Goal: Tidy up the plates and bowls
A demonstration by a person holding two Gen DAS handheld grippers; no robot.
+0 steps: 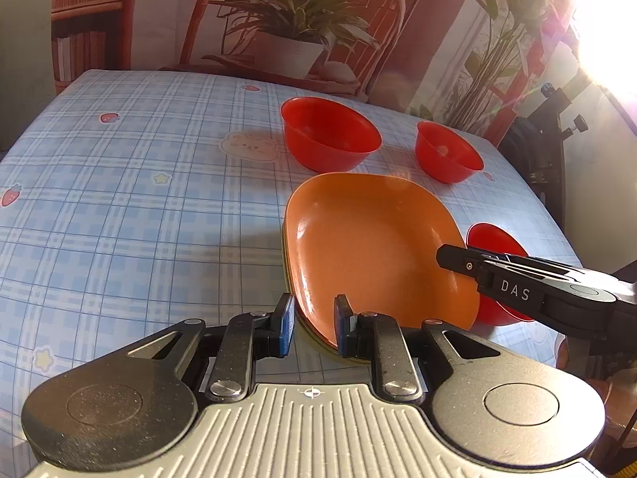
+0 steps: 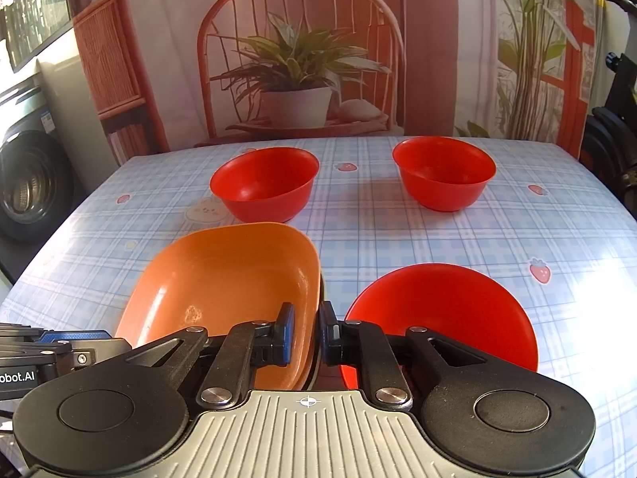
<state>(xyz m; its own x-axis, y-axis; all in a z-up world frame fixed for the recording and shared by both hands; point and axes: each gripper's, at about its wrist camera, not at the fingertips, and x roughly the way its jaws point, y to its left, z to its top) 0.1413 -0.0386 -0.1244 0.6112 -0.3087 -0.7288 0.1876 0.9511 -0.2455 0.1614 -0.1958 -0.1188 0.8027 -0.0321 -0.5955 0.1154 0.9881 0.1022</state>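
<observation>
An orange plate (image 1: pixel 370 247) tops a stack of plates near the table's front; it also shows in the right wrist view (image 2: pixel 227 279). My left gripper (image 1: pixel 312 326) straddles the stack's near rim with a gap at its jaws. My right gripper (image 2: pixel 306 334) is shut on the orange plate's right rim, and its arm shows in the left wrist view (image 1: pixel 537 286). Three red bowls stand upright: one far left (image 2: pixel 264 185), one far right (image 2: pixel 444 177), one close beside the plates (image 2: pixel 442 310).
The table (image 2: pixel 438 239) has a blue checked cloth with strawberry prints. A backdrop printed with a chair and potted plant (image 2: pixel 296 75) hangs behind the far edge. A washing machine (image 2: pixel 28 183) stands at the left, dark equipment (image 1: pixel 553 139) at the right.
</observation>
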